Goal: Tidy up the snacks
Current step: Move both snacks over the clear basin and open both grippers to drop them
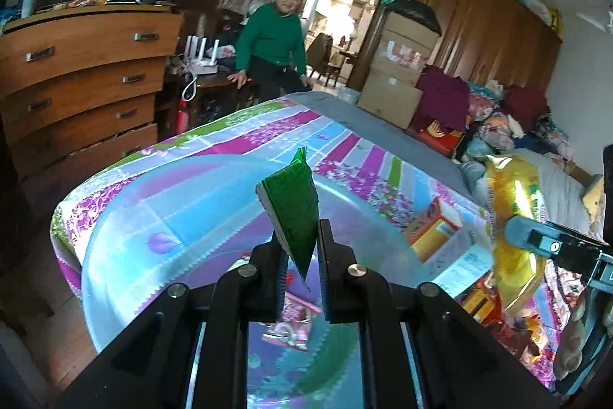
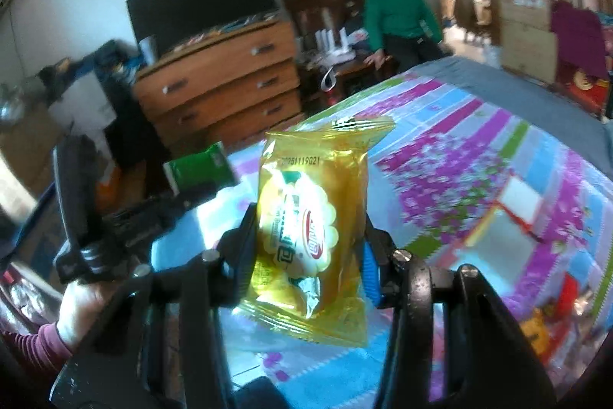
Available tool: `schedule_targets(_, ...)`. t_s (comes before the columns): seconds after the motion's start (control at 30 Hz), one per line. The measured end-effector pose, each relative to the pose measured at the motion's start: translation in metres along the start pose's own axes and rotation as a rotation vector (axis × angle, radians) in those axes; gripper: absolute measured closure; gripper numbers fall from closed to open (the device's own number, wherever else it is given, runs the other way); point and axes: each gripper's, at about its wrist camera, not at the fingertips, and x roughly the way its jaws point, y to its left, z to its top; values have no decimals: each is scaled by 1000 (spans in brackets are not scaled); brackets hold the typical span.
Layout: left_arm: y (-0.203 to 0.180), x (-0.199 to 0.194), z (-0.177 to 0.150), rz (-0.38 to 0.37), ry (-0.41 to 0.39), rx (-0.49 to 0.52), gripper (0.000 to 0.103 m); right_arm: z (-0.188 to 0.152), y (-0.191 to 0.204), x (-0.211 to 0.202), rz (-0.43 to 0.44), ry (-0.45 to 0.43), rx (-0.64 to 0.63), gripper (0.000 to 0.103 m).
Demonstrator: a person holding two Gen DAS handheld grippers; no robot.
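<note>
The left claw (image 1: 300, 255) is closed on a green snack packet (image 1: 293, 213), pinching its lower corner so that the packet stands up between the two black fingers with its crimped top edge pointing away. The right claw (image 2: 306, 248) grips a yellow snack packet (image 2: 306, 217) across its middle, the pads pressing on both sides; the packet is upright, printed face toward the camera, a date code along its upper seam. Both packets hang above the bed (image 1: 345, 140), which is spread with a cover of purple, blue and green patches. Taking the bed as landmark: a clear plastic basin (image 1: 161, 217) rests on its near part, directly below the green packet, and the cover shows through it. Beside the basin, toward the bed's right half, lie an orange box (image 1: 433, 229) and a white-labelled box (image 1: 465, 267), with more red and yellow wrappers (image 1: 486, 305) near them at the bed's near right edge. In the left wrist view the yellow packet (image 1: 513, 217) shows at the right, over that edge, held by the other claw. In the right wrist view a hand (image 2: 82, 301) in a pink sleeve carries the left claw's handle. Beyond the bed's far end stand a wooden dresser (image 1: 84, 71) and a person in a green sweater (image 1: 272, 37).
</note>
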Motion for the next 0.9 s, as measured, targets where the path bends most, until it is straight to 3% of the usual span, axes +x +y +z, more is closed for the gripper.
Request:
schedule_targets(0.23, 11, 7, 0, 13, 14, -4, 90, 3, 11, 35, 16, 66, -15, 57)
schedule_targets(0.63, 33, 2, 2, -27, 10, -49, 90, 3, 13, 50, 16, 86, 7, 56)
schedule_targets(0.9, 30, 11, -10, -4, 73, -28, 90, -7, 18, 69, 29, 124, 19, 56)
